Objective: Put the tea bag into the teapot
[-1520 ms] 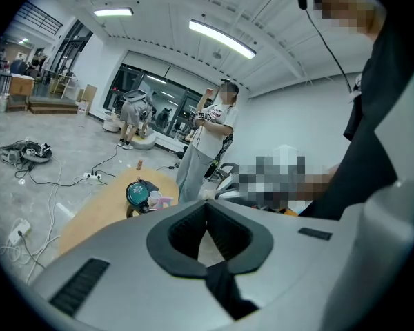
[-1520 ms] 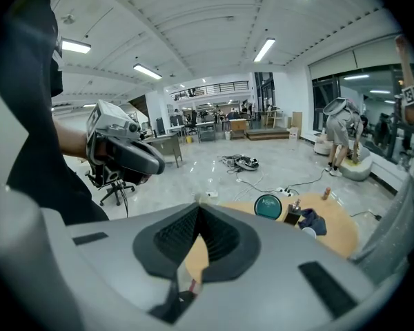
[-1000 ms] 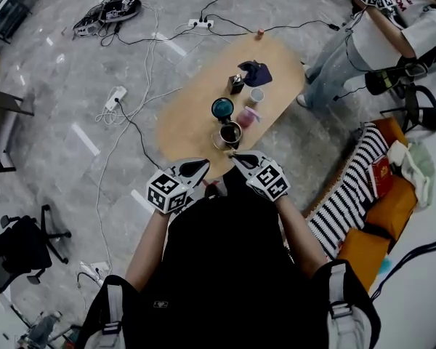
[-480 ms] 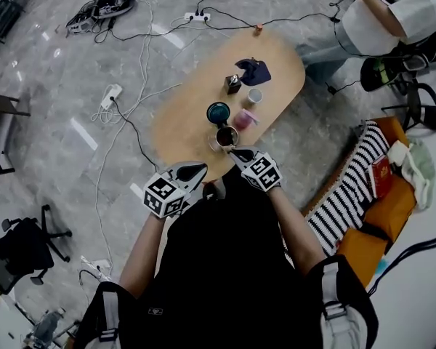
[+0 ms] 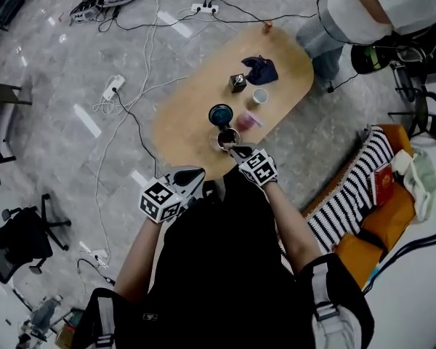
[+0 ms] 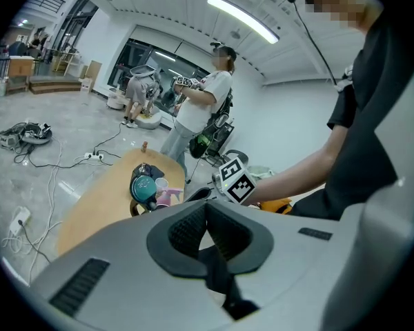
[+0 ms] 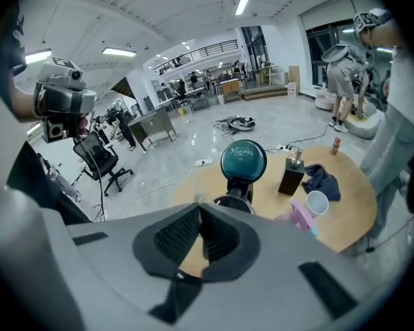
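Dark round teapot [image 5: 229,137] looks breakable; the unseen tea bag, likely limp, suits a corner pinch; left gripper [image 5: 198,171] and right gripper [image 5: 235,150] are closed, empty.

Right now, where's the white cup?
In the head view, the white cup stands toward the table's right edge, between the blue cloth beyond it and the pink item nearer you.

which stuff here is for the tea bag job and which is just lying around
For the job: teapot, left tongs, right tongs.
Lying about: white cup, blue cloth, dark pump bottle, power strip on the floor.
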A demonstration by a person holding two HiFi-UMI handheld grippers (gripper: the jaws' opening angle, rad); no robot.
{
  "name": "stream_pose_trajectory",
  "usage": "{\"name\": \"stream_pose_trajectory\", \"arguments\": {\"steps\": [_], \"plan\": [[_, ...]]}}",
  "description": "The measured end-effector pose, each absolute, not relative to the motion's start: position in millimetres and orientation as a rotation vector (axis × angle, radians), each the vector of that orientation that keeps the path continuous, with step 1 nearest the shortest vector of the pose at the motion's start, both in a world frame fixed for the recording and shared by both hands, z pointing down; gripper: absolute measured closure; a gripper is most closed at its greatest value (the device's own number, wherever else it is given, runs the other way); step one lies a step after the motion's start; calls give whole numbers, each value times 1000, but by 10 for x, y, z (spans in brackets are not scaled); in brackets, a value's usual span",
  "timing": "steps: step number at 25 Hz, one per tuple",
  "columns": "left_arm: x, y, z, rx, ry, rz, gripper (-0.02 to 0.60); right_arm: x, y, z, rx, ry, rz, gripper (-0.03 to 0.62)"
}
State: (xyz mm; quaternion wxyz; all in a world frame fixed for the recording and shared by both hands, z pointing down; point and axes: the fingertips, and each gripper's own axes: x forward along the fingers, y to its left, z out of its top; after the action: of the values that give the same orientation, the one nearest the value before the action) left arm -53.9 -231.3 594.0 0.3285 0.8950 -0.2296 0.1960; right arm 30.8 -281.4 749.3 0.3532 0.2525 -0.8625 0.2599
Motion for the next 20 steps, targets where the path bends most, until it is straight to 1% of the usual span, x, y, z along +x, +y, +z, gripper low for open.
{"name": "stream_pose_trajectory", "arguments": {"steps": [8,17,20], "plan": [[-522,-2304,5971,2297,-614,519,571,361,-2869,7834,625,-2177,714,586],[-492,-2236,6042,2256,-617,523,571,238,-2948,7949,600,-2177,728,585],[-479,-2259,6046,2252,-622,516,571,234,-2955,7967,586,-2174,729,573]]}}
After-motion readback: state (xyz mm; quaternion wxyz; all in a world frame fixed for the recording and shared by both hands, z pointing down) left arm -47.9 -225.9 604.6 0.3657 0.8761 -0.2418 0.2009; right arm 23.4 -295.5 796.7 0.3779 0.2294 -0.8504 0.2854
